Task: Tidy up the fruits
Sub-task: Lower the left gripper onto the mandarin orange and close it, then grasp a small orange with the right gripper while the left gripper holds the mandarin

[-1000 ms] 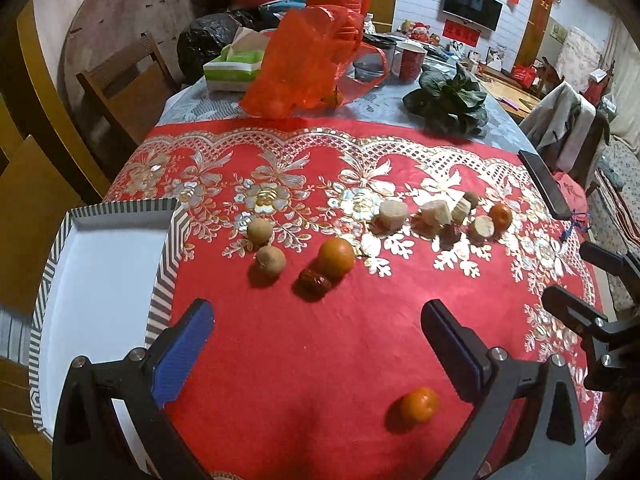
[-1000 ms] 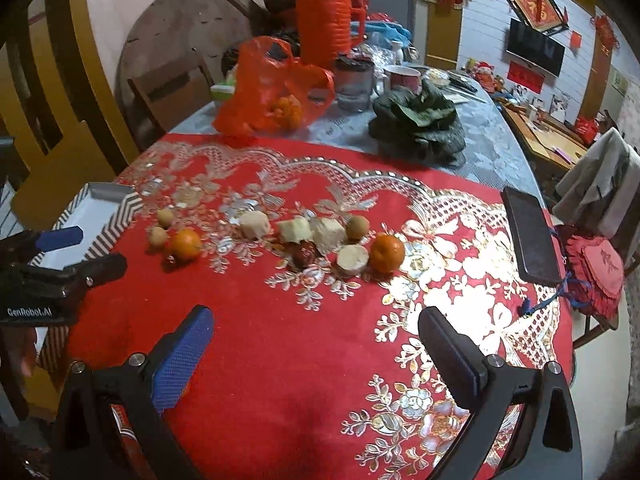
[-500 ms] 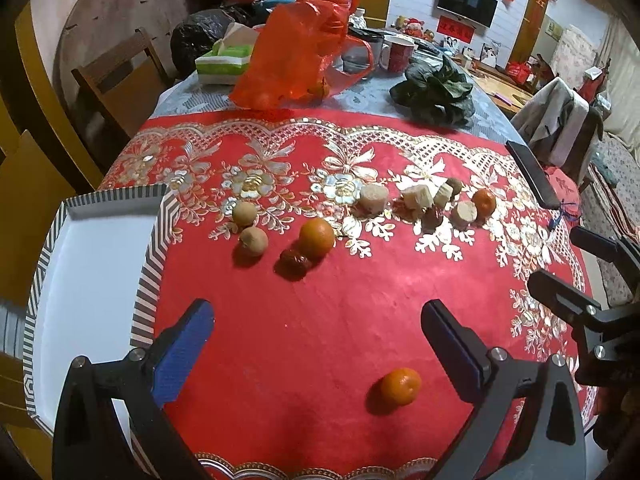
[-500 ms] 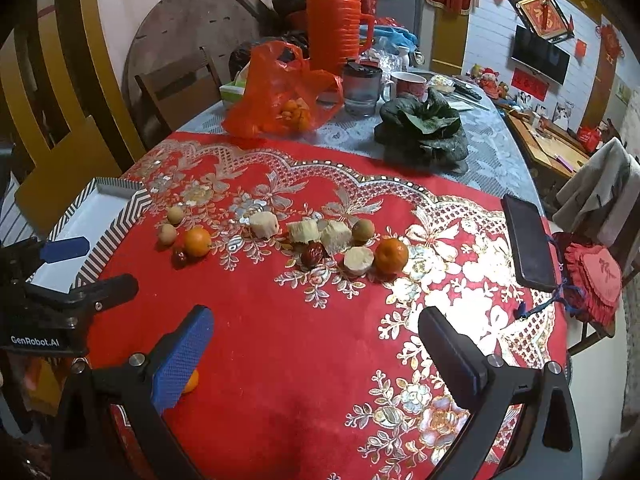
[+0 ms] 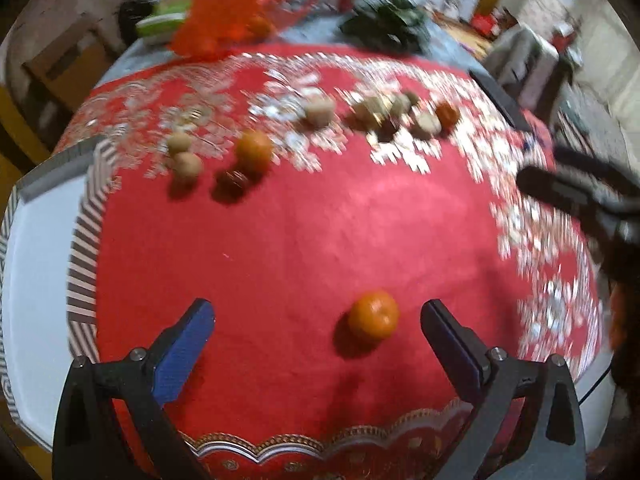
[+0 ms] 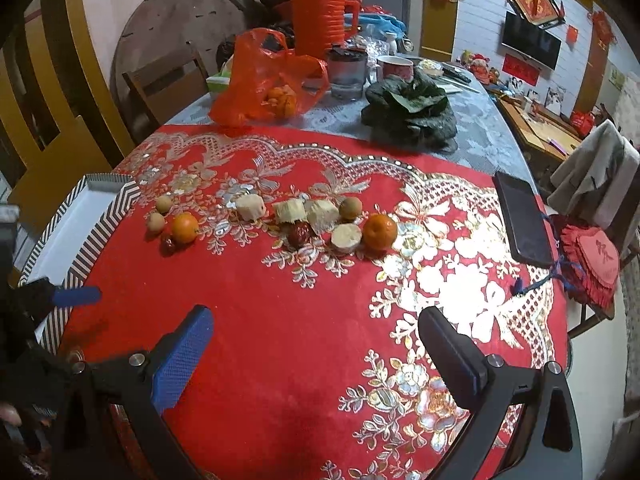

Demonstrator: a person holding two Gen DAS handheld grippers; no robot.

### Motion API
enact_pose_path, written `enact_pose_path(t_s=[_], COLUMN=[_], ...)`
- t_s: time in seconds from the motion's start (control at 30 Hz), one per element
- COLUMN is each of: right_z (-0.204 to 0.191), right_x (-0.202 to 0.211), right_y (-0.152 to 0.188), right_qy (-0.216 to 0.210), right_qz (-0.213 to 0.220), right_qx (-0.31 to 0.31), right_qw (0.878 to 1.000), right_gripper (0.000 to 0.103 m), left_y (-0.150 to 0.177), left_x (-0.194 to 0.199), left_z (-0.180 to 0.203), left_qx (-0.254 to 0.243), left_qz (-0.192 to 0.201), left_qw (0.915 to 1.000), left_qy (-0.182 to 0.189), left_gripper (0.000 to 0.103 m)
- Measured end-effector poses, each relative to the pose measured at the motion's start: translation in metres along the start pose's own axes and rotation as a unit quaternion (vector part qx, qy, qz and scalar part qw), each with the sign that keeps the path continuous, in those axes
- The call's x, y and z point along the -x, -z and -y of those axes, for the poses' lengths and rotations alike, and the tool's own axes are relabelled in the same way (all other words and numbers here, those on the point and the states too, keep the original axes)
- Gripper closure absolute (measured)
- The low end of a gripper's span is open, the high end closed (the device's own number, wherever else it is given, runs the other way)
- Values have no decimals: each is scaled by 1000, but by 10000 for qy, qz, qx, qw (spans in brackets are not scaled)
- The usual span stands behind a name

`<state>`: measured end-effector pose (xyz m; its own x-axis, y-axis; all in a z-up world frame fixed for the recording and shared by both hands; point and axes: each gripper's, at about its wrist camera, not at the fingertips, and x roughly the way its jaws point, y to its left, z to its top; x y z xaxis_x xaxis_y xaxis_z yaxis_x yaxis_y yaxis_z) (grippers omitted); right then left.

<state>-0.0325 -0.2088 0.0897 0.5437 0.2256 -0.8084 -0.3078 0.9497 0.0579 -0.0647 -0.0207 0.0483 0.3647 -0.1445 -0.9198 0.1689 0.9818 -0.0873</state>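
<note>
Lone mandarin sits on the red cloth, just ahead of the left gripper, nearer its right finger. Round, no long axis. Left jaws wide, empty. Right gripper also wide, farther off; 1 tray to the left.

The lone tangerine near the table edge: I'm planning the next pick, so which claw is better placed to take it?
Left. The left claw is open with the tangerine just ahead between its fingers. The right claw, also open, faces bare red tablecloth.
</note>
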Motion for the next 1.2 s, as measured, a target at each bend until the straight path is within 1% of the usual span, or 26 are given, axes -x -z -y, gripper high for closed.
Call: enact_pose_path(t_s=[0.1,0.17,0.23,0.33,0.5,0.57,0.6,0.63,0.67,0.7,0.77,0.83,1.2], right_z=[2,4,6,7,5,4,4,3,3,1,-2,-6,-34], right_x=[-2,-3,-5,-7,-9,-9,-9,-10,-10,-11,-13,-16,-29], right_y=[5,8,11,13,15,14,13,12,12,10,9,7,-8], right_qy=[-28,-58,-114,-158,-173,-233,-274,-294,-317,-366,-403,-413,-611], right_qz=[-52,-111,-164,-222,-284,-304,-308,-310,-312,-328,-358,-373,-457], right_qx=[-34,-80,-135,-188,-146,-134,-128,-127,-124,-118,-90,-40,292], right_qw=[10000,9999,9997,9995,9993,9992,9991,9990,9989,9987,9985,9984,9967], right_gripper=[0,0,0,0,0,0,0,0,0,0,1,1,1], left_y=[4,7,7,6,0,1,1,0,0,0,-1,-1,-9], left_x=[-8,-13,-19,-22,-29,-33,-32,-31,-30,-29,-29,-28,-14], left_z=[6,6,4,3,12,14,16,16,16,15,9,3,-28], left_qx=[-119,-84,-11,57,-84,-150,-187,-234,-270,-287,-190,-117,235], left_qz=[-160,-266,-351,-366,-372,-464,-424,-422,-414,-411,-420,-422,-209], left_qw=[9997,9995,9993,9992,9992,9988,9989,9988,9988,9987,9989,9990,9990], left_qy=[107,134,137,155,149,106,72,23,-23,-88,-30,-83,-304], left_gripper=[11,20,26,27,29,43,49,58,71,71,72,72,72])
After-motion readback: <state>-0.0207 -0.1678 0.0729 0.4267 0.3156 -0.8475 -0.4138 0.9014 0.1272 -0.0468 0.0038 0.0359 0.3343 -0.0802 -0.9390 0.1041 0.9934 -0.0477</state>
